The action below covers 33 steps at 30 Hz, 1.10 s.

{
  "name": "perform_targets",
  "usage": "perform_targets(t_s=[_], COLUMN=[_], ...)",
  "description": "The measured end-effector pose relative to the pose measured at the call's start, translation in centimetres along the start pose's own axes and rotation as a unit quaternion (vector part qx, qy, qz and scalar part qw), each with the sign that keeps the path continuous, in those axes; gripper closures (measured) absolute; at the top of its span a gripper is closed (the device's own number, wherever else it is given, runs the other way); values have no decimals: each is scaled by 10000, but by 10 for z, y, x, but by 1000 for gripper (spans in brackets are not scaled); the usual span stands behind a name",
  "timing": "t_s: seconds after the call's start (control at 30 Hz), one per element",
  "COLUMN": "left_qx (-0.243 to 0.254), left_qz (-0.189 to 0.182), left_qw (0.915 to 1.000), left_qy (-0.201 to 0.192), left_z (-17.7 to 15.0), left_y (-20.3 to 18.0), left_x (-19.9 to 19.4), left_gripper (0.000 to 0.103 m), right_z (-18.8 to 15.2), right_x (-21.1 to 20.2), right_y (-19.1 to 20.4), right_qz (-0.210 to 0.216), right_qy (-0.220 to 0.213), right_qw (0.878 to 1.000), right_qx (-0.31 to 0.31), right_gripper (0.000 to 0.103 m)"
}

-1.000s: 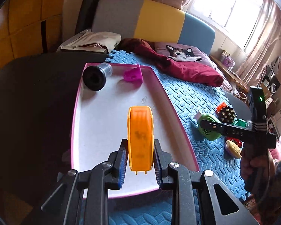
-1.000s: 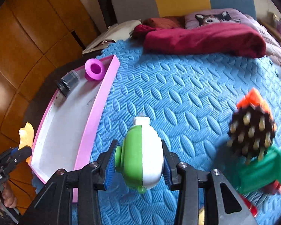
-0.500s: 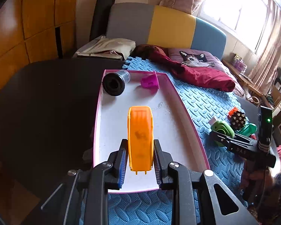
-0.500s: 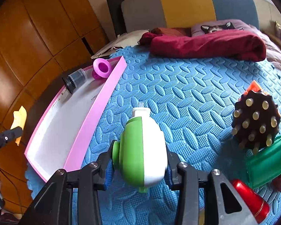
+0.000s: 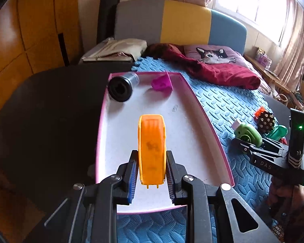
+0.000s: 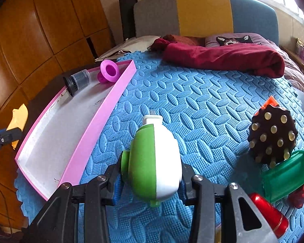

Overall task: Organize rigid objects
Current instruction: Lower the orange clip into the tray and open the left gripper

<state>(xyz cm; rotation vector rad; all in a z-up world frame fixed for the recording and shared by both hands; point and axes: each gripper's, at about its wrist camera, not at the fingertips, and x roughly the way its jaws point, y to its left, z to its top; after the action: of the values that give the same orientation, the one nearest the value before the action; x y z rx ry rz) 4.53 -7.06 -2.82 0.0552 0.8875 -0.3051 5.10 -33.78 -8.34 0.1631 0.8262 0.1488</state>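
blue foam mat (image 6: 192, 93), left hand-held gripper (image 5: 152, 163) clamped on orange piece (image 5: 151, 147) (over pink tray (image 5: 204, 117)), right hand-held gripper (image 6: 152, 174) clamped on green-white gadget (image 6: 154, 162)

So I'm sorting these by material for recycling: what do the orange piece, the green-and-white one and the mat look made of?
Orange piece: looks like hard moulded plastic, semi-gloss, with ridges and small moulding tabs at its near end.
Green-and-white one: likely plastic too, smooth and matte, two colours meeting at a clean seam.
Mat: seemingly soft foam, matte blue with an embossed leaf texture and jagged interlocking edges.

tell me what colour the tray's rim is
Pink, with a white floor. The tray shows it best in the right wrist view.
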Motion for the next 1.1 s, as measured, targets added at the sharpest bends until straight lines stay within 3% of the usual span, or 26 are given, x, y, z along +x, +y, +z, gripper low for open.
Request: perform_targets(t_s=[0.4,0.67,0.73,0.93,0.97,1.1], left_qx=[-422,-470,-542,-500,-559,-539], left_qz=[-883,-917,-1050,-982,-1010,-930], left_qw=[9941,9931,9908,9903,9894,9914], left_qy=[471,554,655,847,877,744], left_z=[41,82,86,89,88,87], left_y=[-7,-24,-26,-35,-33,-32], left_x=[47,98,110,138,140,133], left_gripper=[78,78,78,77,76,57], right_z=[0,0,0,0,0,0], right_x=[-1,-1,-1,-1,-1,-1], right_y=[0,0,0,0,0,0], right_qz=[13,21,39,41,45,35], right_qy=[-5,-6,-8,-9,-10,-7], right_qw=[10000,10000,10000,10000,10000,10000], right_qx=[10,12,25,25,27,17], right_gripper=[60,60,60,60,60,60])
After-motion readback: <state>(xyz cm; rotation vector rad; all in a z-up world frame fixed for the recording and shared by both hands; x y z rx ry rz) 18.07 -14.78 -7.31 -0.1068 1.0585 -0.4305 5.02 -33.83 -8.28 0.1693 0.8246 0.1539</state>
